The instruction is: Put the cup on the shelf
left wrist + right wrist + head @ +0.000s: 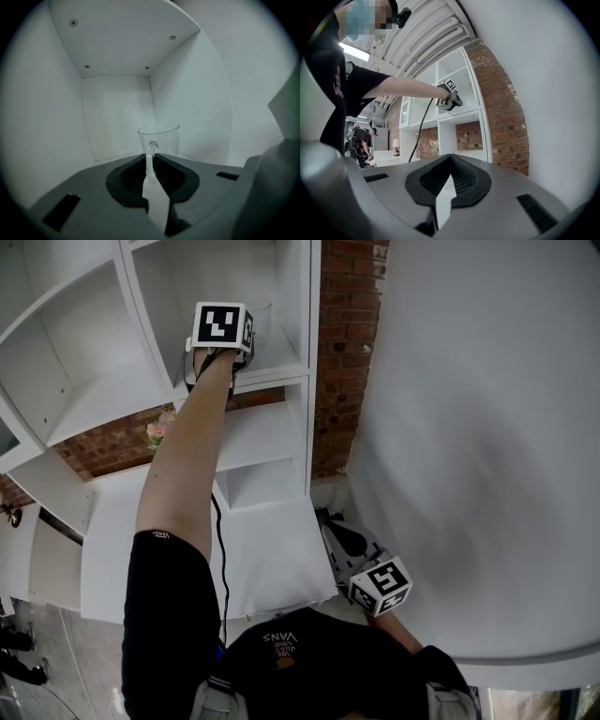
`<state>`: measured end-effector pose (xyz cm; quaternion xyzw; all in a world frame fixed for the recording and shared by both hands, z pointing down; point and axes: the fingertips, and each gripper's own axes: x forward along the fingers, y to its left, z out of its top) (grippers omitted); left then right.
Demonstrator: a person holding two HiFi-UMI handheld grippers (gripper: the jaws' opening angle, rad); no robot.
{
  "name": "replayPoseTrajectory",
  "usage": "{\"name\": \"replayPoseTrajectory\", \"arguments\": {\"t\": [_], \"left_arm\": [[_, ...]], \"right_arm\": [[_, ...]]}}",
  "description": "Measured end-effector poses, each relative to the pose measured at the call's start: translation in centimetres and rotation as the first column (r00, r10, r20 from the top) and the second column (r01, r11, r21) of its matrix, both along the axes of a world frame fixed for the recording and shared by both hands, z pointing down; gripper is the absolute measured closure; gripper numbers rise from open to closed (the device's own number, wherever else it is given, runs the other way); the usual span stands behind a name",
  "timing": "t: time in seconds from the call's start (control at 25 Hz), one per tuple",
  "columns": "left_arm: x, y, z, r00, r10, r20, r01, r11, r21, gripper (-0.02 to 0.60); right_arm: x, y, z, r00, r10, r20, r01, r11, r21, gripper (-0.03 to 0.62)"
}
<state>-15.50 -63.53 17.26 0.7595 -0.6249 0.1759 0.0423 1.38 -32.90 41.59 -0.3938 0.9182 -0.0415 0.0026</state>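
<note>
Clear cup point(158, 138) hangs from the left gripper point(151, 159), whose jaws pinch only its thin handle point(150, 149). The cup is upright inside an upper shelf point(117, 112) compartment, near the back and a little right of centre. The jaws hide its base, so I cannot tell whether it is resting on the floor.

That is the main risk. If the jaws let go before the base is down, the cup would likely drop and tip. The narrow handle grip could also let it swing or twist. Pulling back crookedly might catch the handle and drag the cup out.

The left arm point(187, 465) is stretched out straight to the compartment, with its gripper angled slightly down. The right gripper point(450, 159) stays low by the body, level, with its jaws together on nothing.
</note>
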Motion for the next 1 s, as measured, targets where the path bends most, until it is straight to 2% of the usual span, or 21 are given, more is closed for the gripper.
{"name": "replayPoseTrajectory", "arguments": {"t": [0.24,0.52,0.64,0.84,1.0], "left_arm": [[-0.6,-0.8,0.3,0.998,-0.025,0.051,0.024,1.0,0.007,0.545],[-0.6,-0.8,0.2,0.997,-0.007,0.074,0.005,1.0,0.027,0.523],[-0.4,-0.3,-0.2,0.999,0.013,0.052,-0.015,0.999,0.05,0.479],[0.2,1.3,-1.0,0.998,0.051,0.03,-0.053,0.994,0.095,0.462],[0.0,3.0,-1.4,0.998,0.055,-0.014,-0.053,0.989,0.136,0.457]], "right_arm": [[0.0,-0.2,0.4,1.0,0.012,0.001,-0.012,1.0,-0.017,0.594],[0.0,-0.4,0.5,1.0,0.022,0.002,-0.022,1.0,-0.014,0.594],[-0.3,-0.1,0.6,1.0,0.007,-0.005,-0.007,1.0,-0.023,0.594],[-0.8,0.6,0.5,1.0,-0.02,-0.011,0.02,1.0,-0.019,0.594],[-0.9,1.2,0.3,0.999,-0.043,-0.013,0.043,0.999,-0.014,0.594]]}}
